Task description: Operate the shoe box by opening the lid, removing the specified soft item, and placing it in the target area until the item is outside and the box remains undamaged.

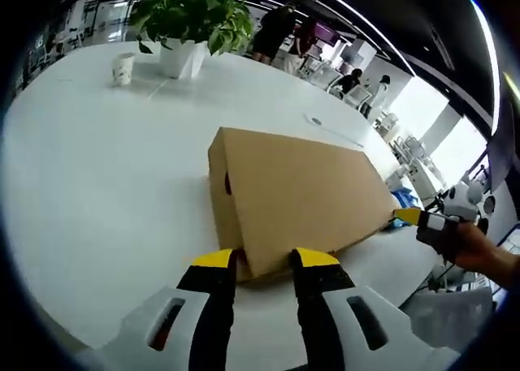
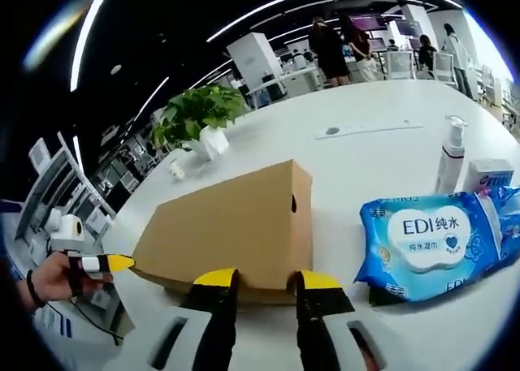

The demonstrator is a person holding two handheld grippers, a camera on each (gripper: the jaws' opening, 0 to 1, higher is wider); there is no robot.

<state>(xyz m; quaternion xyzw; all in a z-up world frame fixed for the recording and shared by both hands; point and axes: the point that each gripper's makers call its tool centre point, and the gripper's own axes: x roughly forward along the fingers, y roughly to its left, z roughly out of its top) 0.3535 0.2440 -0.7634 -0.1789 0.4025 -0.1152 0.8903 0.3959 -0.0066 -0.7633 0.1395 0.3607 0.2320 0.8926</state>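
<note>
Currently, box: the brown cardboard shoe box (image 1: 301, 196) lies lid-down-closed on the white table (image 1: 89, 184), between the two grippers.
Left gripper: the left gripper (image 1: 266, 261) has its yellow-tipped jaws parted, one on each side of the box's near corner at the bottom edge; whether they press it cannot be told.
Right gripper: the right gripper (image 2: 266, 281) has its jaws spread apart, their tips at the lower edge of the box's long side.
Beyond the right fingers, to their right: a blue pack of wet wipes (image 2: 439, 241), then a white pump bottle (image 2: 449, 156) and a small white carton (image 2: 487, 174).
Far past the left fingers: a potted green plant (image 1: 191, 22) and a paper cup (image 1: 122, 68).
Background: people stand and sit beyond the table.
</note>
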